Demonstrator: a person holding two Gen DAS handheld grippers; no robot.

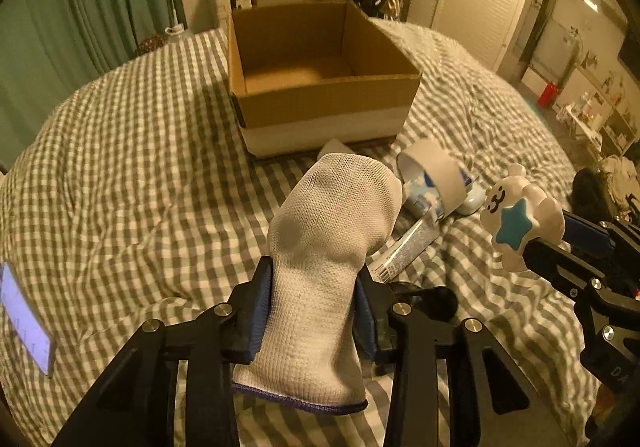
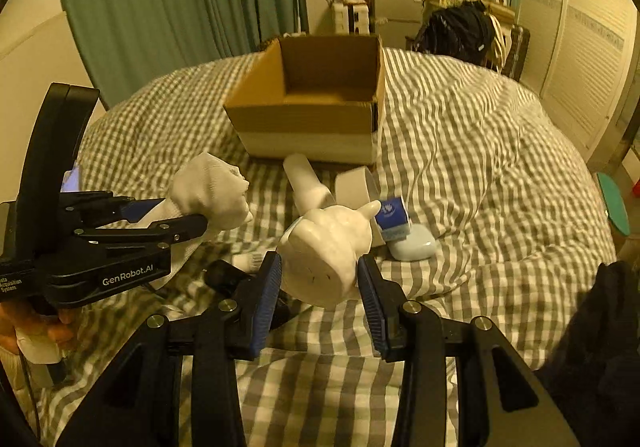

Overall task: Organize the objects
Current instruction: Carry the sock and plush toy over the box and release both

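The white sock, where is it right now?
The white sock is clamped in the left gripper, held above the checked bedspread, just short of the open cardboard box.

There is one cardboard box at the far side of the checked bed cover. There are two grippers, and each one holds one thing: one white sock and one white cloud-shaped toy. Near the box lie one white tube, one roll of tape and one pale blue case. At the left edge is one lit phone.
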